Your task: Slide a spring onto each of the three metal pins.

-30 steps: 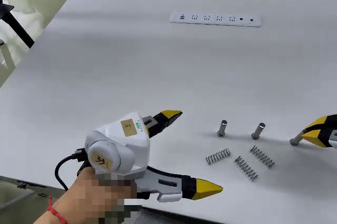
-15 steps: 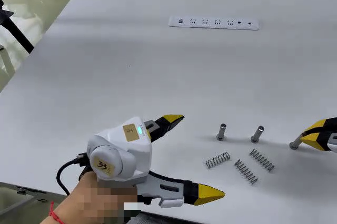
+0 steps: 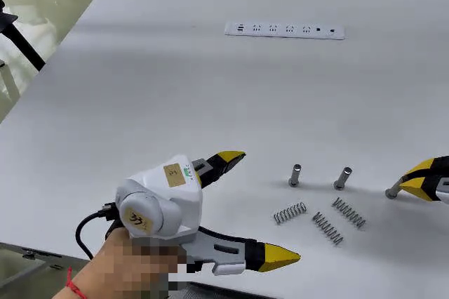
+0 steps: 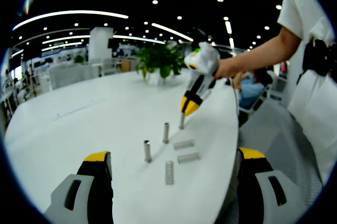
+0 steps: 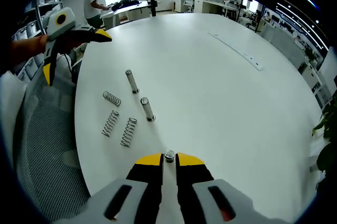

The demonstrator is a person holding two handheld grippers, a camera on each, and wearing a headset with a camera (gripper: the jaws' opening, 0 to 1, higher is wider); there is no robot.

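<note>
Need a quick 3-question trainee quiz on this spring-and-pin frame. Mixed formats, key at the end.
1. True or false: all three springs lie loose on the table.
2. The right gripper has its jaws: A) open B) shut on a spring C) shut on a pin
3. Fill in: the left gripper has its jaws ___.
Key: 1 true; 2 C; 3 open.

Left gripper (image 3: 258, 206) by the worktop's (image 3: 210, 88) near edge, fingers (image 3: 272, 255) wide apart; right gripper (image 3: 407, 180) tight on a metal pin (image 3: 393, 189).
</note>
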